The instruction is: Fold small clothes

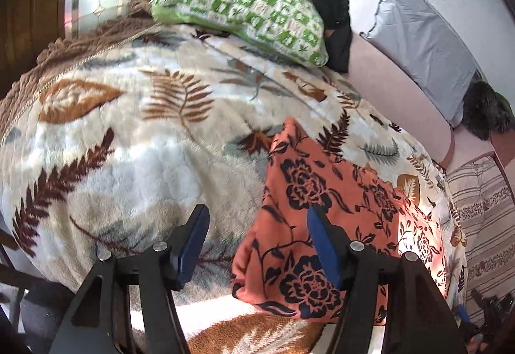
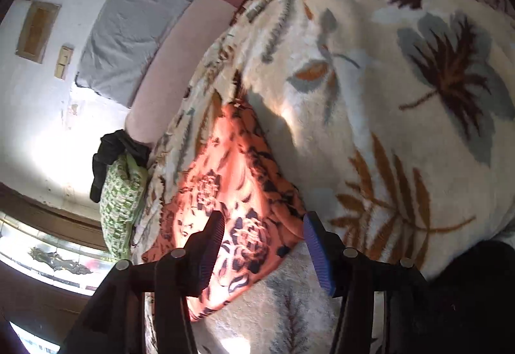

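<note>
— Blue-padded fingers (image 1: 193, 244) sit closest in the left wrist view. What are they doing?

— Left gripper (image 1: 257, 246) stands about half open with nothing between the pads. Under and beyond it lies the orange floral garment (image 1: 322, 225), flat on the leaf-print blanket (image 1: 128, 141). One pad hangs over bare blanket, the other over the cloth's near left part.

— Which way does the cloth run from there?

— Its long axis goes away from the fingers and up the picture, narrowing to a corner at the far end. Most of it lies to the right of the gap between the fingers.

— And from the right wrist view?

— Right gripper (image 2: 262, 252) is also about half open and holds nothing. The garment (image 2: 231, 193) lies just past the pads and spreads left and upward; its near corner shows in the gap between them.

— So which hand is nearer?

— Both hover close over the near end, one toward each side. I judge the right one better centred on the near corner; the left needs to shift toward the cloth.

— Anything else around?

— Only a green patterned pillow (image 1: 244, 15) well beyond it.
</note>
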Tool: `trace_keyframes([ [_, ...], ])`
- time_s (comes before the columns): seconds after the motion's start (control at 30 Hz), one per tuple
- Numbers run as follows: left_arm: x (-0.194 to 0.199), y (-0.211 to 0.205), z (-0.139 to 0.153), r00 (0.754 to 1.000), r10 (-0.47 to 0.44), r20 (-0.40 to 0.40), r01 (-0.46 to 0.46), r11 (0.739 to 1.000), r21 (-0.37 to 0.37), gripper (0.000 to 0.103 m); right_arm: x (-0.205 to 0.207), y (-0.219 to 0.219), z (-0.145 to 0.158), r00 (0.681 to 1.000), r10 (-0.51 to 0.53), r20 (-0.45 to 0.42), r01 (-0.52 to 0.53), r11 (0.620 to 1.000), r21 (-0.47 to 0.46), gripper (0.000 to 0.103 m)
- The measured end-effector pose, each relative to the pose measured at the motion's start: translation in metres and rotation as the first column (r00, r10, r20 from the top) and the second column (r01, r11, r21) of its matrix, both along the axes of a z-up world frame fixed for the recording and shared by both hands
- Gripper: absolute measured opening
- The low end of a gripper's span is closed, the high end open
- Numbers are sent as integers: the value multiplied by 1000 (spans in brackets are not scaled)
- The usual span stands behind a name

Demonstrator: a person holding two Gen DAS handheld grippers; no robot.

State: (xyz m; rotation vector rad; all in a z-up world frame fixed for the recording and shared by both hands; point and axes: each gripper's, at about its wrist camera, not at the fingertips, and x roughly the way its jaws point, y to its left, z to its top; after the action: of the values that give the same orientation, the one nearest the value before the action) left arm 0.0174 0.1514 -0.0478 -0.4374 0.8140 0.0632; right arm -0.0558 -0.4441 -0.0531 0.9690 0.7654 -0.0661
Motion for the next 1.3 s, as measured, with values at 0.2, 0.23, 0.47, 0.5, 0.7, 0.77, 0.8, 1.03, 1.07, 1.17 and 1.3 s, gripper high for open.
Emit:
trace_keyframes([
  [0.2, 12, -45, 5, 989, -145, 38, 144, 989, 34, 71, 77, 40, 22, 954, 272, 128, -286, 953, 104, 74],
  [0.23, 16, -50, 0, 985, -168, 35, 167, 985, 33, 73, 87, 44, 9, 957, 269, 107, -283, 949, 141, 74],
  [0.47, 27, -60, -63, 961, -164, -221, 205, 962, 179, 81, 56, 26, -64, 980, 147, -134, -112, 964, 241, 66],
  [0.5, 27, -58, -58, 964, -168, -207, 201, 967, 154, 81, 59, 27, -51, 978, 159, -134, -131, 971, 198, 68],
  [0.7, 34, -72, -19, 974, -223, -34, 225, 966, 126, 83, 134, 28, 10, 962, 270, 29, -272, 959, 77, 71],
  [0.77, 43, -81, -29, 969, -240, -59, 247, 958, 144, 83, 167, 26, 4, 947, 313, 73, -321, 931, 173, 72],
  [0.8, 49, -84, -40, 964, -249, -94, 261, 955, 141, 83, 179, 22, -5, 944, 320, 77, -329, 922, 204, 73],
  [1.03, 45, -92, -41, 957, -273, -96, 288, 937, 200, 83, 184, -6, -38, 981, 159, -109, -142, 979, 145, 72],
  [1.07, 46, -92, -35, 957, -282, -67, 290, 937, 194, 83, 187, 0, -27, 980, 180, -86, -169, 978, 123, 72],
  [1.17, 56, -93, -37, 956, -288, -53, 293, 937, 189, 86, 211, 24, -7, 954, 299, 14, -297, 942, 157, 76],
  [1.3, 72, -93, -69, 950, -283, -130, 305, 931, 202, 86, 250, 17, -40, 956, 281, -88, -276, 959, 57, 80],
])
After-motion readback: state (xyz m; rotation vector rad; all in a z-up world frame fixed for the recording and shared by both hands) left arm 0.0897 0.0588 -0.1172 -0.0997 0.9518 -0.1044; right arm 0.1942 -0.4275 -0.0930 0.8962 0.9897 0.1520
